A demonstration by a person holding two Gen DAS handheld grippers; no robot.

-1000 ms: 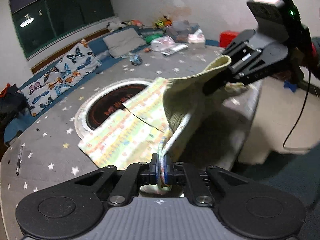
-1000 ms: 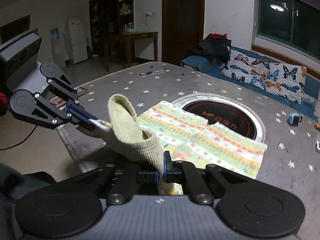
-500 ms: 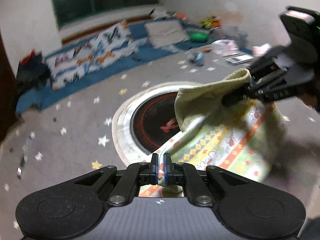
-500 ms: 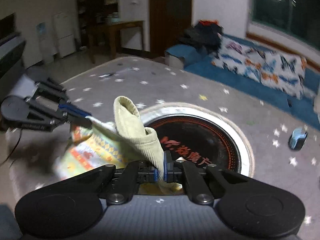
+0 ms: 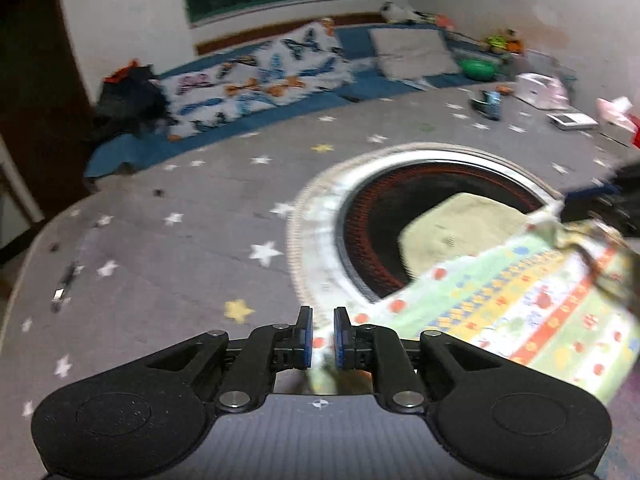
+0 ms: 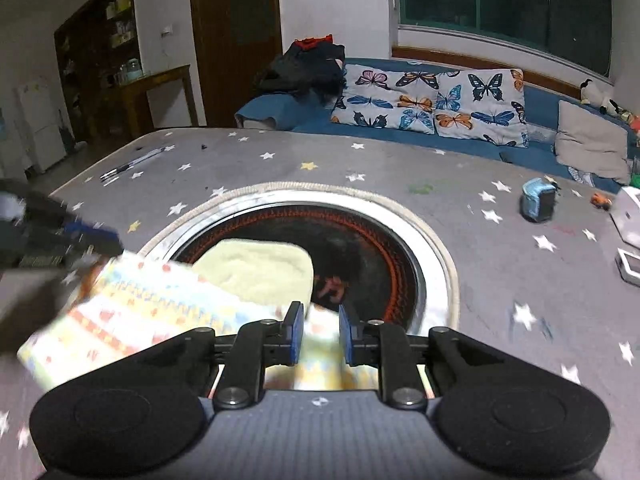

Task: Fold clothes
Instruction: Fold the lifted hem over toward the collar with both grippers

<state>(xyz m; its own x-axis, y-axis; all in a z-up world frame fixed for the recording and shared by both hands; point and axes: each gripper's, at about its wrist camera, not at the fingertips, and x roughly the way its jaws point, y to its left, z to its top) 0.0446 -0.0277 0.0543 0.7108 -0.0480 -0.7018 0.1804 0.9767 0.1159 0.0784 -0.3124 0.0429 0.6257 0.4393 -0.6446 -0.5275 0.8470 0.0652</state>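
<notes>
- Garment (image 6: pixel 152 312), patterned cloth with a pale yellow-green ribbed band (image 6: pixel 260 268), lying doubled over on the bench (image 6: pixel 500 280), partly across the round black inset (image 6: pixel 360 256) with its pale rim; laid flat, likely so the fold sets.
- Left hand-held gripper (image 5: pixel 323 338): jaws just been opening, now slightly parted, a wisp of cloth hanging between the pads; looks like a release, not a pinch.
- Right hand-held gripper (image 6: pixel 319 334): jaws likewise just been opening, spread a little, patterned cloth in the gap but not pressed.
- Both set at the near edge of the garment, one at each corner, probably to drop the folded edge evenly.
- Bench covered in grey cloth with stars; pen (image 6: pixel 132 165) far left, small blue object (image 6: pixel 538 200) at right.
- Beyond: blue couch, butterfly cushions (image 6: pixel 432 100), dark window, wooden door.
</notes>
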